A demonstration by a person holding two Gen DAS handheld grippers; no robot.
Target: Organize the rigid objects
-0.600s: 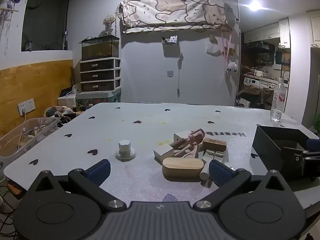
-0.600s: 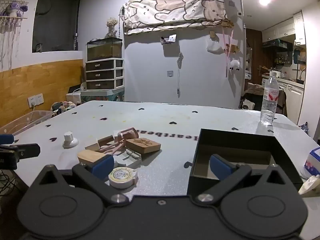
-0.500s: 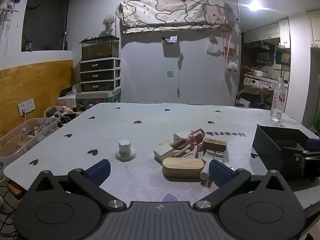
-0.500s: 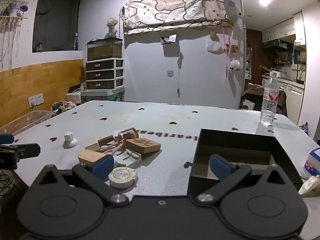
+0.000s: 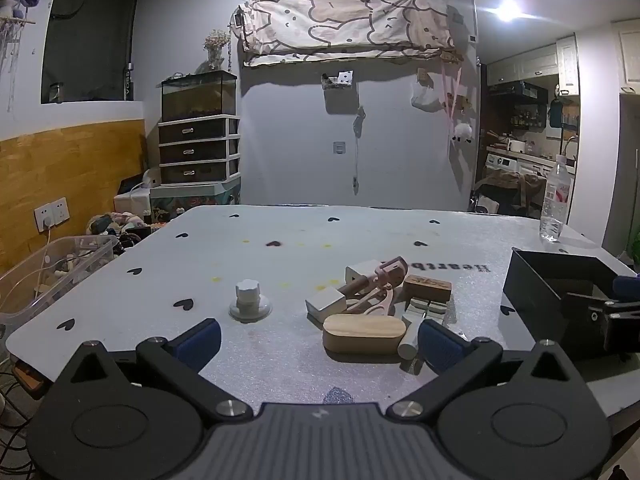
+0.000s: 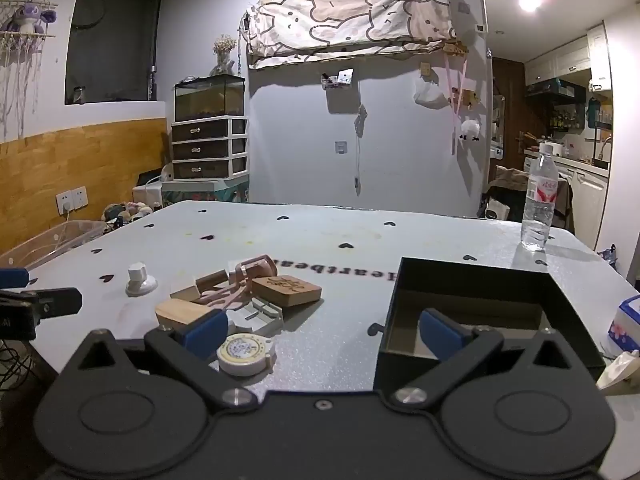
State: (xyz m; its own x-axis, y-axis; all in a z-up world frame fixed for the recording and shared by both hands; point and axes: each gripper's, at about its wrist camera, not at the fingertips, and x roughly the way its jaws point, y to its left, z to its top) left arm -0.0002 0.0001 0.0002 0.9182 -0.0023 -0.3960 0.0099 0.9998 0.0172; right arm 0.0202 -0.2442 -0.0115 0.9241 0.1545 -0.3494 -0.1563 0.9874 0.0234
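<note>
Table [image 5: 360, 240] pale grey, sparkly cover with small black hearts; dim room, wood-panelled wall at left, drawer unit [image 5: 198, 148] behind, patterned cloth [image 5: 344, 26] hung high on wall. Water bottle [image 6: 538, 204] at far right corner. Cluster of wooden pieces [image 5: 376, 304] lies mid-table, pieces touching each other; white knob [image 5: 249, 300] apart at left; round tape measure [image 6: 244, 354] near front edge. Black box [image 6: 476, 304] right of cluster. Left gripper [image 5: 316, 342] and right gripper [image 6: 324, 330] both spread wide, nothing grasped.
</note>
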